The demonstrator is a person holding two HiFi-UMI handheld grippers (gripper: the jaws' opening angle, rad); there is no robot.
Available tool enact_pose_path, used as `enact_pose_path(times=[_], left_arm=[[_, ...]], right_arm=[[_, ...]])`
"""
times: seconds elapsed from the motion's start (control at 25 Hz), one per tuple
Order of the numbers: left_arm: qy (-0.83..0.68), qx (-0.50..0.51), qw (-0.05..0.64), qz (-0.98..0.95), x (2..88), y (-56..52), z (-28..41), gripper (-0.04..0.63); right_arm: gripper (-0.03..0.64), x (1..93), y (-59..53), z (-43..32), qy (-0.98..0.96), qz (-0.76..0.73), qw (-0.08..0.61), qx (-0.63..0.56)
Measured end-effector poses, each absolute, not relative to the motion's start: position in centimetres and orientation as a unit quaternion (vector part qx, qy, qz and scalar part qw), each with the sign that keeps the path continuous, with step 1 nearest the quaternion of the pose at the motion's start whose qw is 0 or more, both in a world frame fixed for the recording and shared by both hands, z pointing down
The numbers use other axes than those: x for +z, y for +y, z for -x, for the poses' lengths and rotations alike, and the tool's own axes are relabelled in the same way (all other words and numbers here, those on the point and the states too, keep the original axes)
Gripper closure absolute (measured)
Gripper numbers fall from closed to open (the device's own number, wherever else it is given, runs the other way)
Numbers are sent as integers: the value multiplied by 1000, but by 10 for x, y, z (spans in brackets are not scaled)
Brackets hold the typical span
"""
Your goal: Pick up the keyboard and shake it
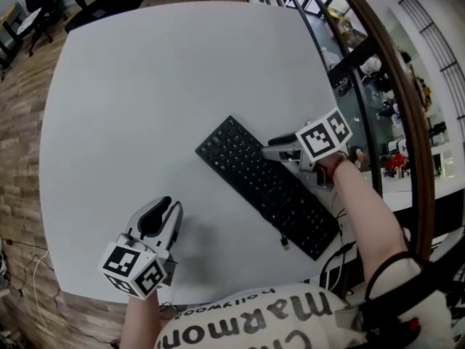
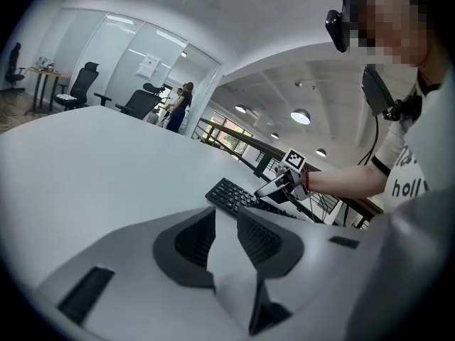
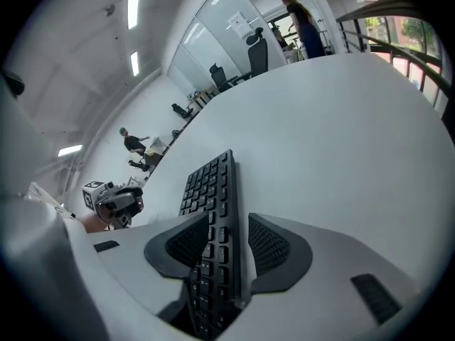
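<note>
A black keyboard (image 1: 265, 184) lies diagonally on the white table (image 1: 145, 86), toward its right side. My right gripper (image 1: 275, 148) is at the keyboard's far long edge, near its middle. In the right gripper view the keyboard (image 3: 212, 183) runs edge-on between the jaws of the right gripper (image 3: 229, 222). A thin gap shows beside one pad, so the jaws stand open around it. My left gripper (image 1: 168, 208) hovers over bare table at the front left, well apart from the keyboard (image 2: 231, 194). The jaws of the left gripper (image 2: 226, 219) are slightly open with nothing between them.
The keyboard's cable (image 1: 287, 242) trails off its near end toward the table's front edge. A curved railing (image 1: 392, 71) runs close along the table's right side. Office chairs (image 1: 87, 2) stand beyond the far left corner. Bare tabletop stretches left of the keyboard.
</note>
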State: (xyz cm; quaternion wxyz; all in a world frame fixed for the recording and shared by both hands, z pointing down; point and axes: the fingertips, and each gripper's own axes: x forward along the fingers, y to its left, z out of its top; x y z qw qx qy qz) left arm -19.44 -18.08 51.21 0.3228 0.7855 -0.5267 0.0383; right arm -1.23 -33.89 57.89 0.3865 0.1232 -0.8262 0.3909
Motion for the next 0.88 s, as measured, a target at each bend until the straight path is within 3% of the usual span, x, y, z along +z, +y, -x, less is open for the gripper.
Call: enact_pose_path(times=[0.36, 0.52, 0.88], left_arm=[[-539, 33, 323, -777, 508, -173, 191, 509], [-538, 32, 322, -778, 506, -168, 187, 508], [-554, 28, 317, -770, 496, -177, 195, 509]], right_arm=[[423, 595, -335, 14, -797, -77, 420, 428], [505, 593, -329, 17, -782, -55, 418, 459], [518, 584, -335, 18, -806, -60, 453, 377]])
